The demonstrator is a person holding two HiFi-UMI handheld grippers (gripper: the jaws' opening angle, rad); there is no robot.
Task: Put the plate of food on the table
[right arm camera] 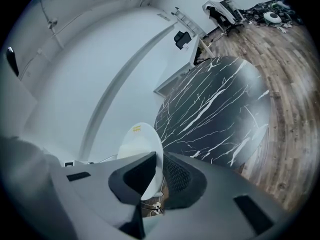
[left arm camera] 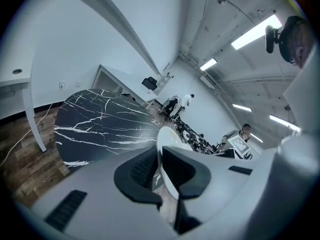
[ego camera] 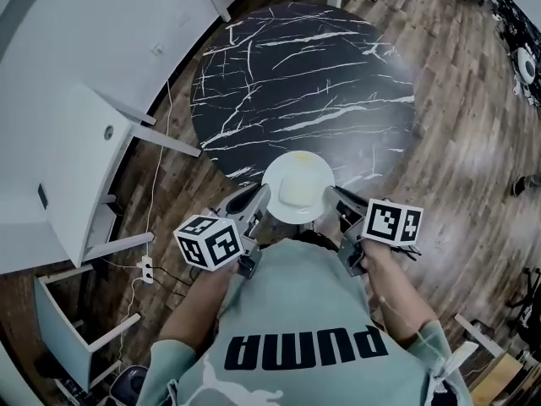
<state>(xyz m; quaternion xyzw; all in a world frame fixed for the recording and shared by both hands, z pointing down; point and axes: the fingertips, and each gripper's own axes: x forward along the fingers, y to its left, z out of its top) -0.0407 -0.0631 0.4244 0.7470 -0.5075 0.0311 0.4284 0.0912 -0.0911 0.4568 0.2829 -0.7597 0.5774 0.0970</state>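
A white plate (ego camera: 297, 184) with pale yellow food on it hangs level in front of the person, over the near edge of a round black marble table (ego camera: 304, 83). My left gripper (ego camera: 262, 200) is shut on the plate's left rim, and my right gripper (ego camera: 331, 194) is shut on its right rim. In the left gripper view the plate (left arm camera: 169, 143) runs edge-on between the dark pads (left arm camera: 142, 169). The right gripper view shows the plate (right arm camera: 140, 146) pinched between its pads (right arm camera: 177, 176), with the table (right arm camera: 215, 104) beyond.
White desks and cabinets (ego camera: 76, 100) stand at the left, with a cable and power strip (ego camera: 145, 269) on the wooden floor. A white chair leg (ego camera: 161, 138) reaches toward the table's left edge. Office clutter lies along the far right (ego camera: 524, 49).
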